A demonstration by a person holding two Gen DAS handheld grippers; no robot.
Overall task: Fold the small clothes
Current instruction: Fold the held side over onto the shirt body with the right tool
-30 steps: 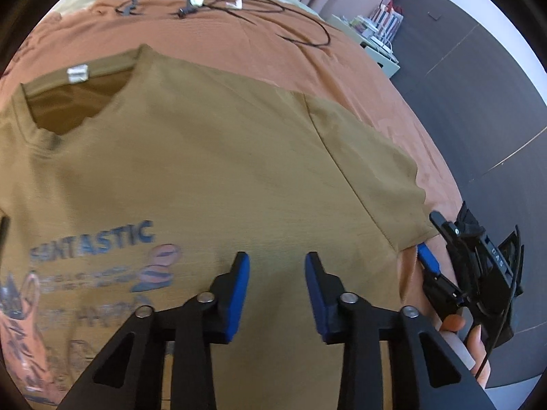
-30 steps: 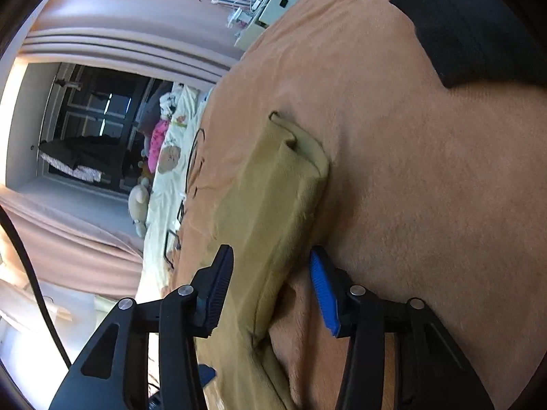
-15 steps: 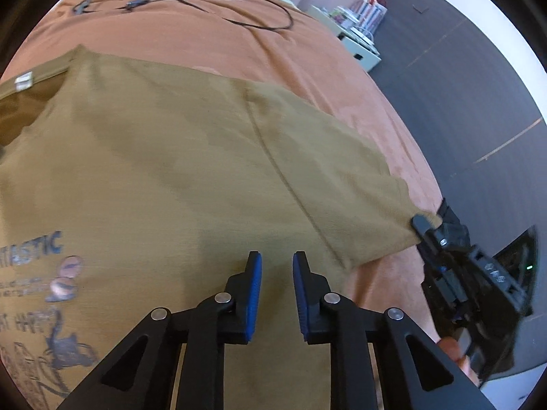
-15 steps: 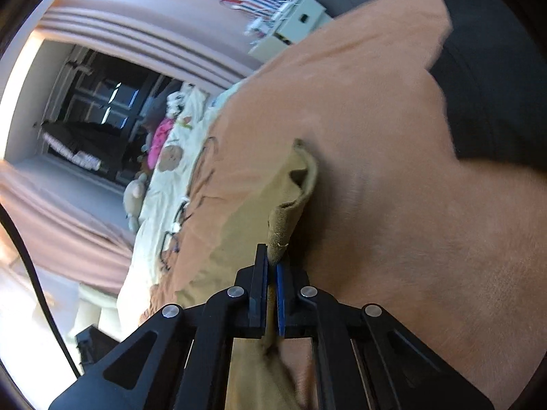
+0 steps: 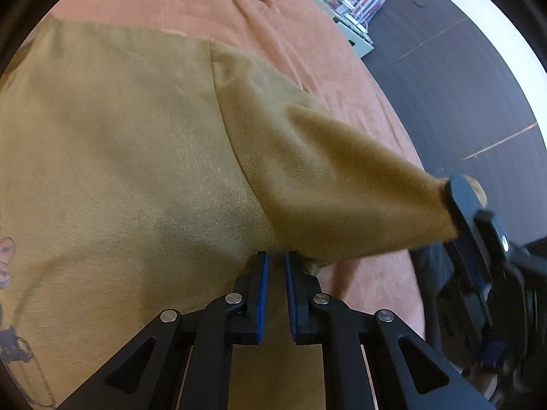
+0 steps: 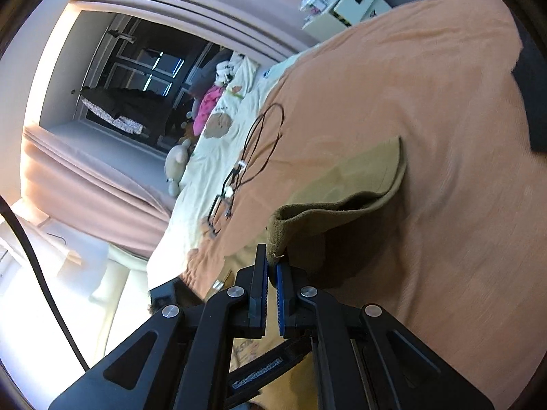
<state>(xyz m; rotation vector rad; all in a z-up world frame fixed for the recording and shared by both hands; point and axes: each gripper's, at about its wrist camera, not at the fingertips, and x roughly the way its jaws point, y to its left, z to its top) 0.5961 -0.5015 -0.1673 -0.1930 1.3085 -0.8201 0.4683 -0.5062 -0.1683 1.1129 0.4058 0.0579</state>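
Note:
An olive-brown T-shirt (image 5: 119,153) lies flat on an orange bed cover (image 5: 307,34), with part of its print at the left edge. My left gripper (image 5: 276,259) is shut on the cloth at the shirt's side edge, just under the sleeve seam. The sleeve (image 5: 342,188) is pulled up and out to the right, off the bed. My right gripper (image 5: 461,212) holds it by the tip. In the right wrist view, the right gripper (image 6: 271,266) is shut on the sleeve hem (image 6: 359,184), which arches above the cover.
A black cable (image 6: 263,136) loops on the bed cover (image 6: 444,102) beyond the shirt. Farther back lie a cream blanket with soft toys (image 6: 218,119). The bed's edge drops to dark floor (image 5: 461,85), where a white box (image 5: 355,30) stands.
My left gripper slid right across the shirt to the sleeve seam and narrowed from open to shut. My right gripper shut on the sleeve hem and lifted the sleeve.

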